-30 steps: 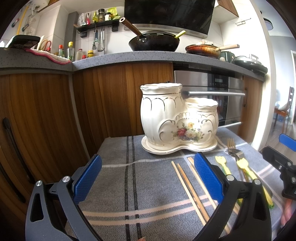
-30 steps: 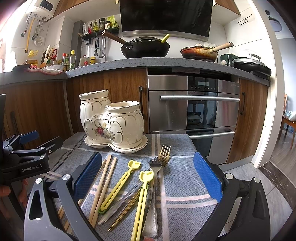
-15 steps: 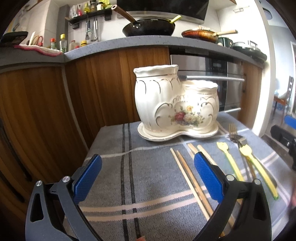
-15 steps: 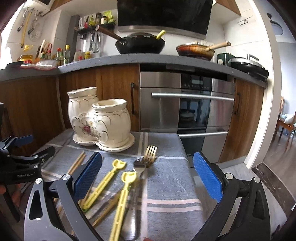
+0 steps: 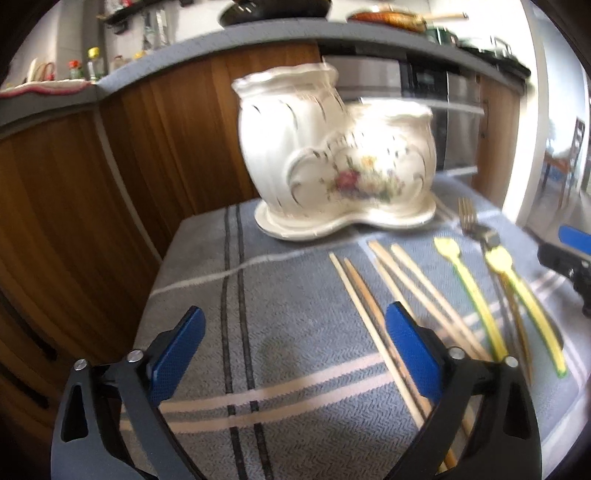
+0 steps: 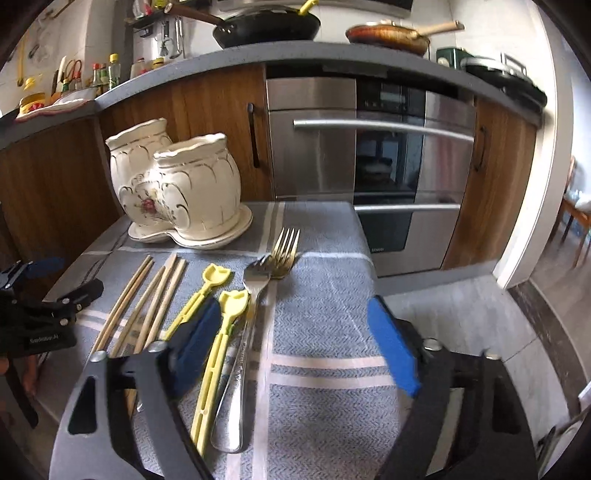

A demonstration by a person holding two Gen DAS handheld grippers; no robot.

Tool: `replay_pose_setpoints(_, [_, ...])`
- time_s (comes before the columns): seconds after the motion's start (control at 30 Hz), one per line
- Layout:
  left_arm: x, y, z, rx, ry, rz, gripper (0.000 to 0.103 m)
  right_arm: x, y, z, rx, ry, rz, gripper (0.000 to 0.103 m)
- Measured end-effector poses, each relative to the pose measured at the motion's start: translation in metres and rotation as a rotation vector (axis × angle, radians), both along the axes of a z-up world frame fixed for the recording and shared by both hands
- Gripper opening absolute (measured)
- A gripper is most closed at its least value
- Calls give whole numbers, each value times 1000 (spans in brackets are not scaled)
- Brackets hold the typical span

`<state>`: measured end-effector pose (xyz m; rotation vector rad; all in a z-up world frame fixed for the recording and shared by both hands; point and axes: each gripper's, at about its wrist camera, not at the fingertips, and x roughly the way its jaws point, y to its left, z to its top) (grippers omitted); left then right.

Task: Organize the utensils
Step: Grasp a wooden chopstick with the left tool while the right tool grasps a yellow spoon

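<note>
A cream two-pot ceramic holder [image 5: 332,158] [image 6: 177,188] stands at the back of a grey striped cloth [image 5: 280,321] [image 6: 325,306]. Several wooden chopsticks [image 5: 373,314] [image 6: 147,299], two yellow utensils [image 5: 469,291] [image 6: 214,284], a silver fork [image 6: 251,325] and a gold fork [image 6: 284,251] [image 5: 469,218] lie flat in front of it. My left gripper [image 5: 291,354] is open and empty above the cloth, its right finger over the chopsticks. My right gripper [image 6: 291,350] is open and empty, low over the forks and the yellow utensils.
Wooden cabinets [image 5: 74,206] rise behind and left of the table. A steel oven [image 6: 373,155] stands behind on the right. The cloth's right edge [image 6: 369,258] drops to the floor. Pans [image 6: 266,26] sit on the counter above.
Both grippers have come down and tilted toward the cloth. The right gripper has moved in over the forks and yellow utensils. The left has shifted closer to the chopsticks. Both stay open.
</note>
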<state>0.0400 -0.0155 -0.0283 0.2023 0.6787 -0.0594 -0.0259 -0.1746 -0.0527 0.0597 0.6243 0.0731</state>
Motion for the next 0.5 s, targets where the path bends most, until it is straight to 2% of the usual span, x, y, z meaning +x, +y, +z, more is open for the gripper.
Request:
replay_pose_setpoints(0.13, [4,-4,-3,30,23,13,95,3,0,-5,-1,32,13,62])
replay_pose_setpoints(0.27, [12,-8,-8,56,75,7,82,1,-4,-5,18,34,16,58])
replay_pose_setpoints(0.3, [13,-9,-9,59,82,2,81,1,-5,-4,19,36,18,57])
replay_pose_setpoints(0.37, [13,-7,-9,43,96,1,79,2,-5,-4,20,40,21,55])
replay_pose_setpoints(0.5, [16,1,-7,-45,155,-5,79,4,-5,-4,27,49,25,52])
